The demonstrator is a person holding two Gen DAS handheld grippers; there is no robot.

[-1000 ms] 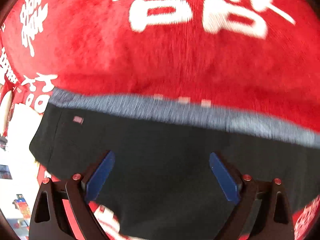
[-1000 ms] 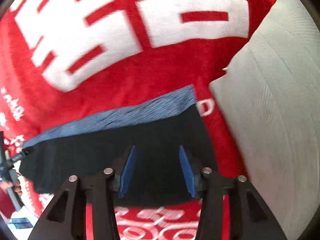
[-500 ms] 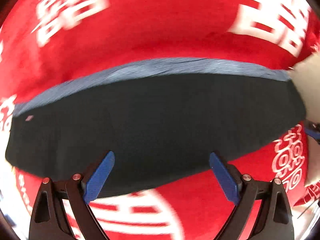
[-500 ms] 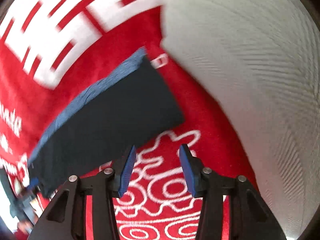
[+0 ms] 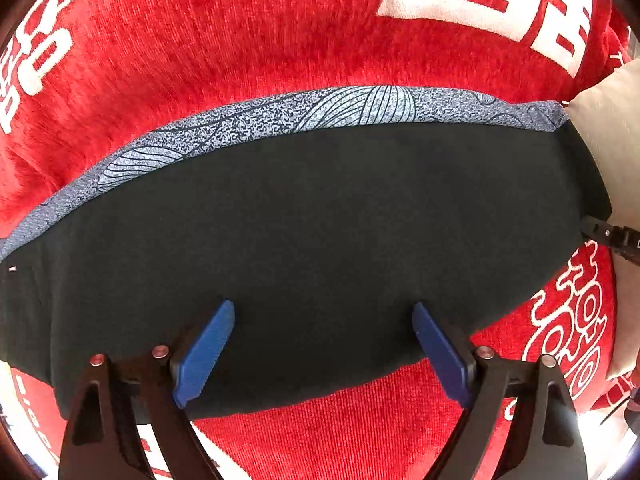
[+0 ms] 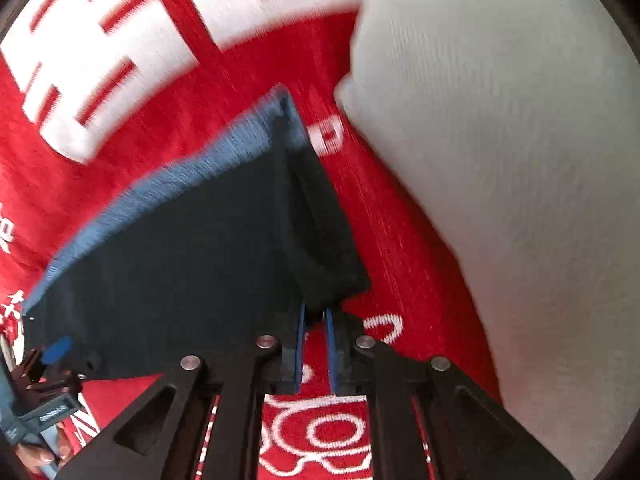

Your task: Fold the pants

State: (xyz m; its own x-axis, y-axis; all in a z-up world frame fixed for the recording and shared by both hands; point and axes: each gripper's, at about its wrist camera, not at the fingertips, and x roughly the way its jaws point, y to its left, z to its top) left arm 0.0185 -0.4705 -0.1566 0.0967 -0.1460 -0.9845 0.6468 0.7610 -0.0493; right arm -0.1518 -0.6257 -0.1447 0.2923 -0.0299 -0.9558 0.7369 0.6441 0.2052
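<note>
The black pants (image 5: 320,240) lie folded on a red cloth, with a blue-grey patterned band (image 5: 300,116) along the far edge. My left gripper (image 5: 322,344) is open wide above the near edge of the pants, holding nothing. My right gripper (image 6: 314,344) is shut on the near right corner of the pants (image 6: 200,264), which lifts into a fold there. The right gripper's tip also shows in the left wrist view (image 5: 612,236) at the pants' right end. The left gripper shows in the right wrist view (image 6: 52,364) at the lower left.
A red cloth with white characters (image 5: 240,40) covers the surface. A pale cream cushion (image 6: 500,160) lies right of the pants, also in the left wrist view (image 5: 608,128).
My right gripper has closed on the right corner of the pants; it was open and off the fabric half a second ago. My left gripper stays open and moved little.
</note>
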